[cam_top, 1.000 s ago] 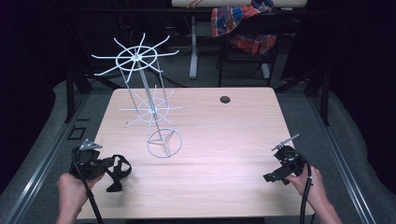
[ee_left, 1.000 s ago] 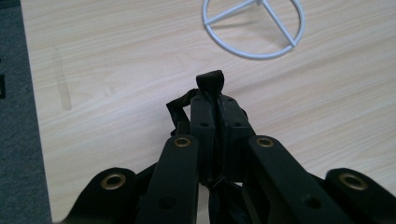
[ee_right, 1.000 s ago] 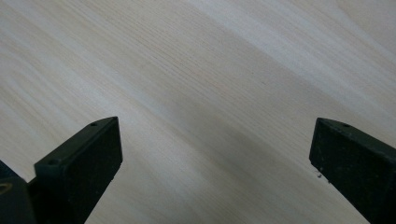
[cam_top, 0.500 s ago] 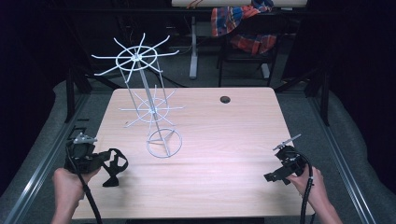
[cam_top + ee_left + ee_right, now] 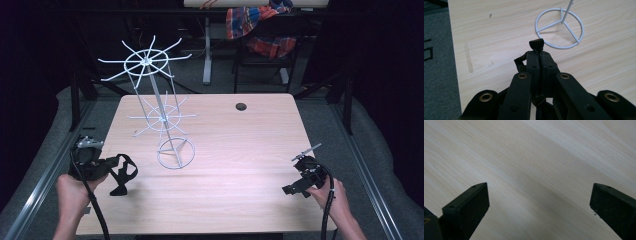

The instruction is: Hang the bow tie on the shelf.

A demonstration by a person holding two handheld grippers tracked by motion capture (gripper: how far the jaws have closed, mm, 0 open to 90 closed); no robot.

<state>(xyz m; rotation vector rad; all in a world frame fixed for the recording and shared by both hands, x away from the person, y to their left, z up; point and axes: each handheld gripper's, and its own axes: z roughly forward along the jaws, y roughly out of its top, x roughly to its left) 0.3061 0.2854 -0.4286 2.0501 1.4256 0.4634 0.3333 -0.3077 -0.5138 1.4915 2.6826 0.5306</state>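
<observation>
Just left of the white two-tier wire spinner rack (image 5: 161,117) on the pale wooden table (image 5: 240,150), the left gripper (image 5: 539,53) pinches a limp black fabric strap (image 5: 122,172), light and floppy, probably best held by its loop; the right gripper (image 5: 537,207) gapes empty.

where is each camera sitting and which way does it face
High view: fixed above the person's side, looking forward and down on the table; both forearms enter from the bottom, left tool and right tool.
Left gripper view: rides the left tool, looking along its jaws, closed on a black strap.
Right gripper view: rides the right tool, facing bare tabletop between wide-apart jaws.
Shared: the white wire rack, whose ring base appears in the high and left gripper views.
</observation>
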